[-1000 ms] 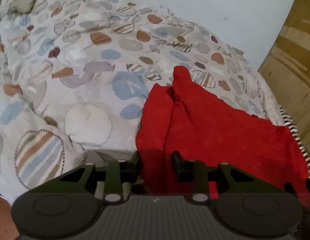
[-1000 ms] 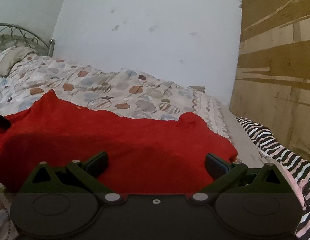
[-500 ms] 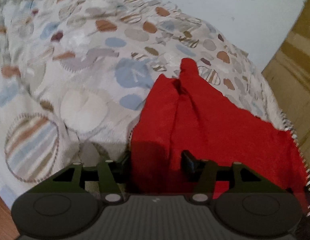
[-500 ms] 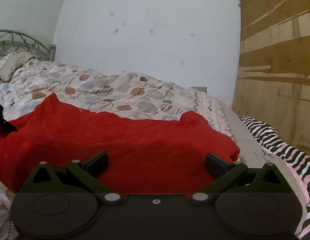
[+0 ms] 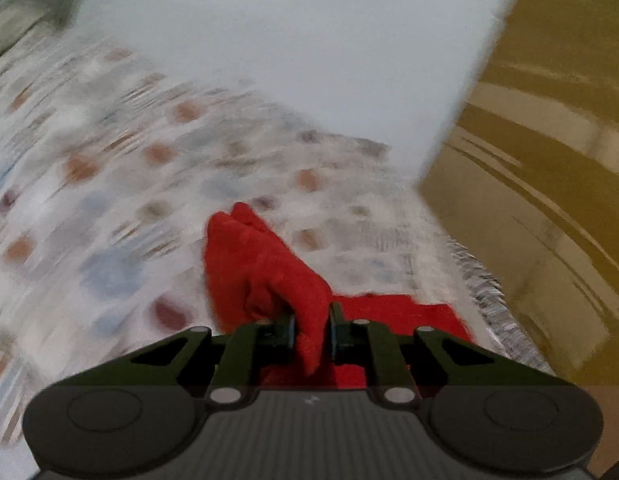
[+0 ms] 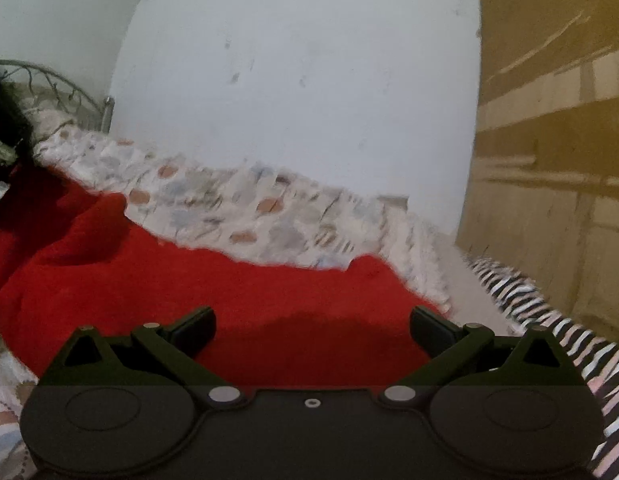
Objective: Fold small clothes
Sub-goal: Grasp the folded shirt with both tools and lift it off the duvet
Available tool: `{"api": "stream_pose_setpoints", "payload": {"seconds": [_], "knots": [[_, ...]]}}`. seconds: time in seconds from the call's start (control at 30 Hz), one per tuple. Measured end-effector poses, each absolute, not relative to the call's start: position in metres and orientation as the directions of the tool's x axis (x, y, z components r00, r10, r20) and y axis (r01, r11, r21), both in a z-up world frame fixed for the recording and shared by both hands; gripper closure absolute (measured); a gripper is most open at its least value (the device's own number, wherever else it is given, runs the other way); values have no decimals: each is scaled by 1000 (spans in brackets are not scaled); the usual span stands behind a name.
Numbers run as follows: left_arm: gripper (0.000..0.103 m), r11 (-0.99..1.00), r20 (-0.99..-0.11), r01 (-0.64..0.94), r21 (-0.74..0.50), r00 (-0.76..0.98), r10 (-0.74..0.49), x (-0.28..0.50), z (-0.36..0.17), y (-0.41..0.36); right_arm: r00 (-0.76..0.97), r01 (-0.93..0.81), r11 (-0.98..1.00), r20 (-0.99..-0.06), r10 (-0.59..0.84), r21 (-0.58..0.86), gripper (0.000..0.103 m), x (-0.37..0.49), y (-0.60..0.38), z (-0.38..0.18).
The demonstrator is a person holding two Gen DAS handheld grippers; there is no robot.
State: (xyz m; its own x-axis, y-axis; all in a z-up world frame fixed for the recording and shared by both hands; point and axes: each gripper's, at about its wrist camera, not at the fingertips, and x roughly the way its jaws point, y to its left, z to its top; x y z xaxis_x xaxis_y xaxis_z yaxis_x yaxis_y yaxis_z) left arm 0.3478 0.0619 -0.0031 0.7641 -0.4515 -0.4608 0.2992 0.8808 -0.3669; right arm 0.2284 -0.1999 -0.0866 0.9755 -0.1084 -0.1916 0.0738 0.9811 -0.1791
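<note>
1. Red garment [image 5: 265,264]: left gripper [image 5: 311,332] is closing on a bunched fold between its pads, edge pinched and raised off the bedspread [image 5: 109,208].
2. Right gripper [image 6: 312,330] gapes wide and grips nothing; cloth lies under and just ahead of it, at 12 o'clock.
3. Likely step: carry the left edge over toward 3 o'clock. Keep it low, or the rest drags.
4. Pin the far side with the right first.
5. Striped fabric [image 6: 521,304] at 2 o'clock: keep clear.

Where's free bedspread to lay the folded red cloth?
Free: the patterned bedspread left of the red cloth, and the strip between cloth and white wall. Crowded: right edge, striped fabric against the wooden panel. Left gripper closing on cloth; right gripper open.
</note>
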Motion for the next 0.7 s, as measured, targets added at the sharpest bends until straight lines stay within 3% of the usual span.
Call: {"api": "stream_pose_setpoints", "payload": {"seconds": [0.2, 0.37, 0.5, 0.57, 0.63, 0.67, 0.7], "knots": [[88, 798, -500, 564, -216, 638, -586, 337, -1, -54, 963, 178, 959, -164, -216, -220, 0, 202, -224, -80], [88, 779, -604, 595, -196, 553, -574, 343, -50, -101, 927, 283, 931, -185, -327, -229, 0, 185, -250, -86], [85, 778, -585, 613, -135, 584, -562, 330, -52, -102, 912, 310, 924, -205, -356, -225, 0, 173, -262, -91], [77, 777, -575, 608, -162, 582, -575, 330, -48, -98, 911, 310, 925, -210, -355, -220, 0, 172, -266, -94], [45, 785, -555, 594, -175, 599, -577, 329, -40, -94, 907, 312, 925, -221, -358, -218, 0, 172, -269, -98], [35, 793, -547, 588, -158, 616, -566, 327, -36, -93, 907, 313, 925, -222, -359, -216, 0, 172, -270, -99], [20, 804, -533, 580, -131, 643, -550, 322, -32, -93, 907, 316, 925, -220, -360, -212, 0, 172, -269, -99]]}}
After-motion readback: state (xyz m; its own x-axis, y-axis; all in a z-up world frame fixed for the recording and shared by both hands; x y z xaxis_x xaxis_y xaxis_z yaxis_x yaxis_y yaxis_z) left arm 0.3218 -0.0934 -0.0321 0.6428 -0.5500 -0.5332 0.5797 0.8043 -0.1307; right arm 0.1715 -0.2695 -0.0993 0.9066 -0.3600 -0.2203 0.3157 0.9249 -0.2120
